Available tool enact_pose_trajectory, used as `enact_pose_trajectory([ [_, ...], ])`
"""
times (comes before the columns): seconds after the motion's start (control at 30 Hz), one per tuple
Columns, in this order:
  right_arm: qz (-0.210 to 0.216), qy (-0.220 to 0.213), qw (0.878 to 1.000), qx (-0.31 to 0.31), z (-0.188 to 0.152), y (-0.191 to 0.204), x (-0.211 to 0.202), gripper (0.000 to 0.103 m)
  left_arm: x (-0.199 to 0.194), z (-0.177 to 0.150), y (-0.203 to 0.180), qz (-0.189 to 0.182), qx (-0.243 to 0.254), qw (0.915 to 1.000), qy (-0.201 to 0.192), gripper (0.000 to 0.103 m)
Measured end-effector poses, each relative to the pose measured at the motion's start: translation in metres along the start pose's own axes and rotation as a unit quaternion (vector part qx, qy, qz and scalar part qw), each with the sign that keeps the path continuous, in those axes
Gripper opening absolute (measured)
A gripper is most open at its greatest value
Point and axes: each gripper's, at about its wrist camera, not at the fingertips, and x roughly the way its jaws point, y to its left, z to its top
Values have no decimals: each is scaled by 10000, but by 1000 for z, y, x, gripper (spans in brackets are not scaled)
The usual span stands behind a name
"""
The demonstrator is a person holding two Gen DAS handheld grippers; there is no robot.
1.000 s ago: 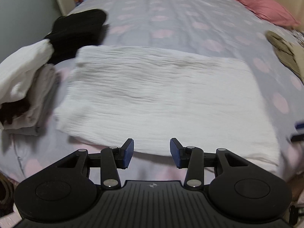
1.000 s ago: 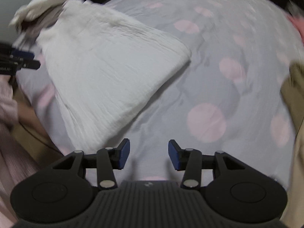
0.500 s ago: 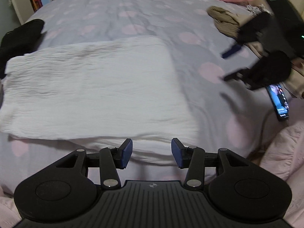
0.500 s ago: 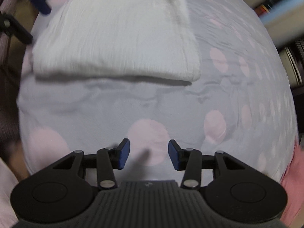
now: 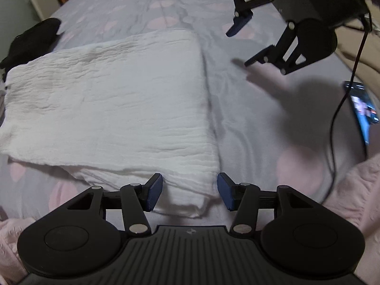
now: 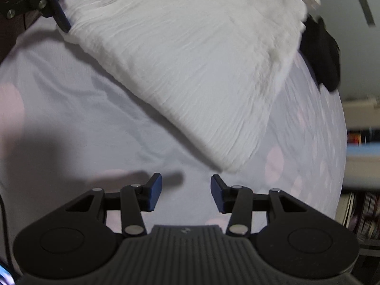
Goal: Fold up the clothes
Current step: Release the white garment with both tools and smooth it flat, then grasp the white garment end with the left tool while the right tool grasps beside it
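The bed (image 5: 237, 90) carries the folded white cloth (image 5: 114, 99) along its near edge. The left gripper (image 5: 190, 191), jaws just widened and apart, straddles the cloth's near corner unpinched; the right gripper (image 6: 186, 193) hangs apart over bare sheet. Each should pinch every layer at a corner before lifting.

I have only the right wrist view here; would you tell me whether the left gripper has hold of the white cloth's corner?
Observer: It has not. In the left wrist view the left gripper is open, its jaws have just been opening, and the near corner of the white cloth lies between the fingers, unpinched.
Operator: Thank you. Is anything else lying on the bed near my side?
Observer: Yes, a lit phone lies on the sheet towards the right edge of that view.
Operator: And is my right gripper touching the sheet?
Observer: It appears not: the right gripper hangs open above the sheet, past the cloth's far right corner, with its shadow below it.
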Motion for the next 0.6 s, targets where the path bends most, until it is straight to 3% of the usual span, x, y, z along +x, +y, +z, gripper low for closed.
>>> enact_pose_trajectory([
  [0.37, -196, -273, 9909, -1306, 5, -11, 35, 57, 23, 9, -26, 722, -450, 9961, -218, 49],
  [0.6, -237, -393, 9898, -1349, 6, -13, 48, 58, 28, 4, -22, 870, -387, 9944, -452, 49],
])
